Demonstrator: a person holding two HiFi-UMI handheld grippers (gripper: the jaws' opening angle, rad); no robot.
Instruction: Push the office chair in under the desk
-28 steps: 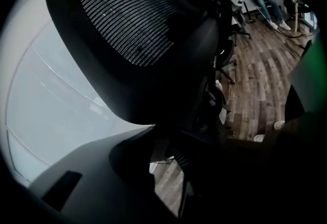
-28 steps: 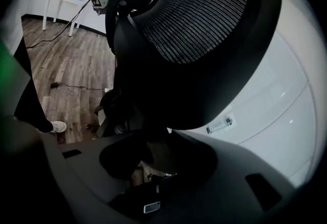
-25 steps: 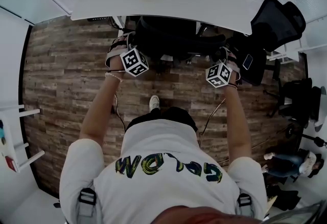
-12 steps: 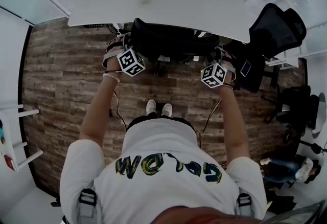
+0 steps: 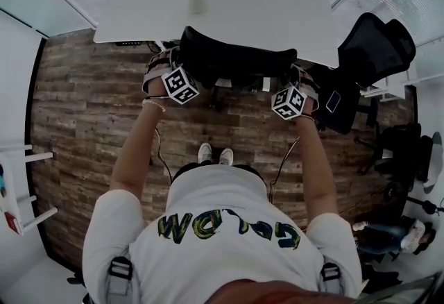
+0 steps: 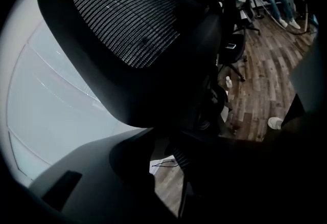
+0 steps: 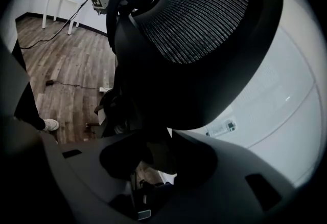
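Both sides of the office chair (image 5: 232, 60) clamped

The left gripper (image 6: 166, 166) is closed on the mesh backrest's edge at 11 o'clock, the right gripper (image 7: 153, 159) on the opposite edge at 1 o'clock. The chair stands at 12 o'clock, its seat hidden beneath the white desk (image 5: 243, 7) and its backrest at the desk's near edge. A second black chair (image 5: 374, 39) stands at 2 o'clock

Head view steeply down, gripper views close-up — all share office chair (image 5: 236, 60)
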